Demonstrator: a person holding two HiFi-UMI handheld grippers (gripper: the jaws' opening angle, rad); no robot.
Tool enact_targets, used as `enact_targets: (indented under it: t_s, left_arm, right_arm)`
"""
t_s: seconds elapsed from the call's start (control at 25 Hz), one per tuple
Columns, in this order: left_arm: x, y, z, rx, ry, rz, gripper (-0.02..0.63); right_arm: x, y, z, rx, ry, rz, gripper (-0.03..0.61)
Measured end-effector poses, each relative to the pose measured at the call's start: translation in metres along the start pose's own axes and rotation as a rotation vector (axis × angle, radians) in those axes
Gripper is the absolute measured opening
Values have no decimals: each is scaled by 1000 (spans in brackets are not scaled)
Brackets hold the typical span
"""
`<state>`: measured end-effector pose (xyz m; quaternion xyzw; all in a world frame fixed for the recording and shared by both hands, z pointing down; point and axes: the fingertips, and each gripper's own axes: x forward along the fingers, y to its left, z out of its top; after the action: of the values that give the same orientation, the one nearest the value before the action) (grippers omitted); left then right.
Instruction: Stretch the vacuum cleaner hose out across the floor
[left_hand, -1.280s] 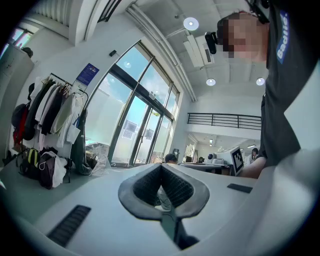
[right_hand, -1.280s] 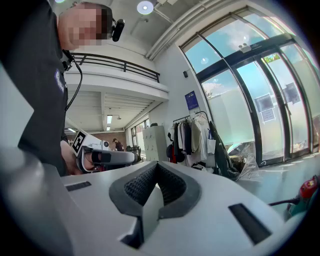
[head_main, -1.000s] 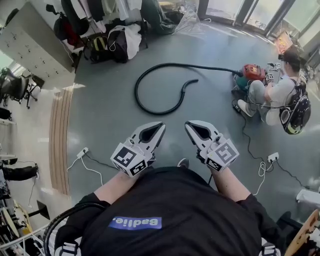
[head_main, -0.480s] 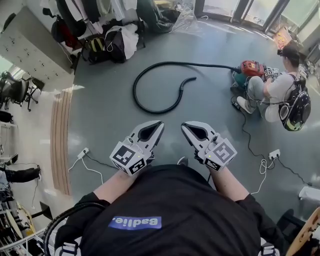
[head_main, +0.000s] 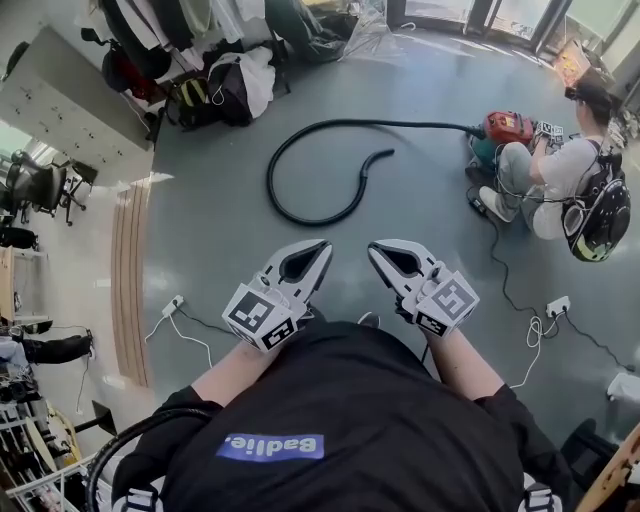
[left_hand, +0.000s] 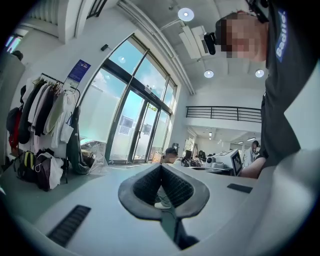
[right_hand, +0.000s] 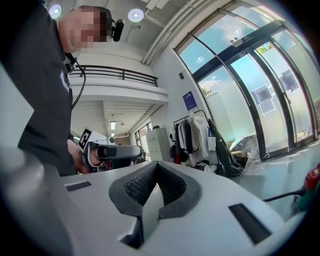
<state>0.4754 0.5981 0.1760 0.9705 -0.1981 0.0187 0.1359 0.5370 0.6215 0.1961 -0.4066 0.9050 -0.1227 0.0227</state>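
hose (head_main: 300, 212): black | curled in 1 open loop on floor | far end at red vacuum cleaner (head_main: 508, 127)

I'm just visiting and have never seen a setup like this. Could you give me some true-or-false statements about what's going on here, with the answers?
1. The black hose lies curled in a loop on the floor. True.
2. The left gripper holds the hose's free end. False: its jaws are shut on nothing, well short of the hose.
3. A red vacuum cleaner sits next to a person seated on the floor. True.
4. The right gripper has its jaws wide open. False: they are shut and empty.
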Motion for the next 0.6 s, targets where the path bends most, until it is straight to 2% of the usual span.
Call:
enact_targets:
  t_s: [0.16, 0.36, 0.6]
  left_arm:
    - [14, 21, 2, -15, 2, 2, 8]
    - [41, 85, 8, -57, -18, -3, 9]
    - [87, 173, 39, -51, -39, -88, 8]
  right_arm:
    - [11, -23, -1, 4, 29, -13, 2]
    - [53, -63, 3, -18, 77, -44, 2]
    - [119, -122, 24, -47, 130, -107, 2]
